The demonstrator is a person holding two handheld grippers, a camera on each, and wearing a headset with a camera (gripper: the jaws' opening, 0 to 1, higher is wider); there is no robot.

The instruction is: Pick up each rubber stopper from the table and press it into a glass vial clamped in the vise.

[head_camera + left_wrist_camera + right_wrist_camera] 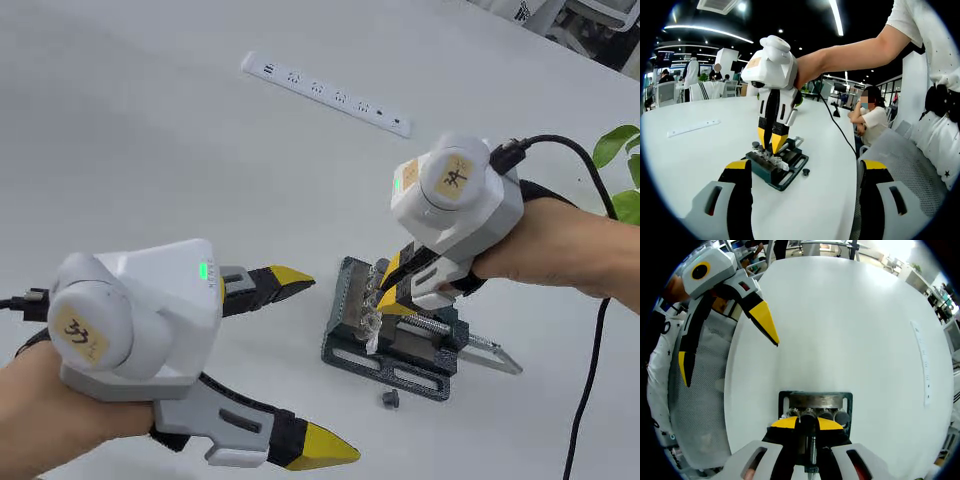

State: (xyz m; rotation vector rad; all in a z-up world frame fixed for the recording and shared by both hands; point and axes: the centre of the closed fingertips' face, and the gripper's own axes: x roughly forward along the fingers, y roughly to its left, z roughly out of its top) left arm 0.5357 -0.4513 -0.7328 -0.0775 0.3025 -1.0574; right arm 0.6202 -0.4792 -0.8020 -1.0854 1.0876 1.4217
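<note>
Rubber stopper (390, 398) | lay loose on table (150, 150), lower centre, just below vise (400, 362) | likely light, squashy, grippy: pinch its sides | left gripper (328, 366) wide open, lower left | right gripper (388, 290) narrow over clamped vials (371, 312), hold unclear

Bright, even overhead light nearly washes out the white surface (150, 150) in the head view. Shadows are soft and pale, the clearest lying under the vise (390, 365). In the left gripper view, strip lights (836, 15) glare against a dark ceiling. Both gripper views bend strongly at the edges, and the background there is blurred.
</note>
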